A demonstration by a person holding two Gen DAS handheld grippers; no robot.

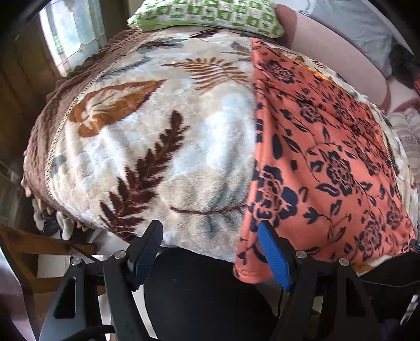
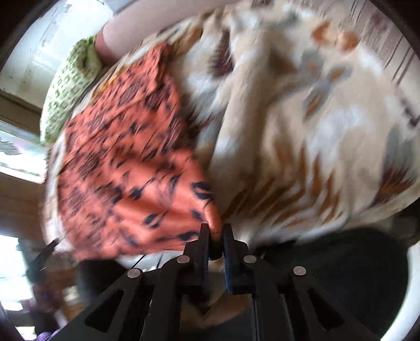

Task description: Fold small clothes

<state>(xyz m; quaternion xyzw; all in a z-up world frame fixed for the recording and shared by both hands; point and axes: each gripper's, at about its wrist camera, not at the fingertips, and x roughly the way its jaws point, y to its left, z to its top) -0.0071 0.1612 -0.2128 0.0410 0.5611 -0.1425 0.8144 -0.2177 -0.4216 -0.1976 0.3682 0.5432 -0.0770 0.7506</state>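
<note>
Orange floral garment [image 1: 328, 162] lies flat on the leaf-print blanket [image 1: 147, 136], near edge hanging over the blanket's front edge. Right gripper [image 2: 216, 237] is pinched tight on the garment's near corner, cloth bunched between the jaws; view blurred. Left gripper [image 1: 210, 236] is wide open, holding nothing, with one finger [image 1: 273, 257] over the garment's left hem. Green checked pillow [image 1: 210, 13] sits at the blanket's far end.

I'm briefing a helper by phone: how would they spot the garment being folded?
Find the plush leaf-print blanket covering the bed. The garment lies flat on it, below the green-checked pillow. It alone is thin orange cloth with navy flowers.
</note>
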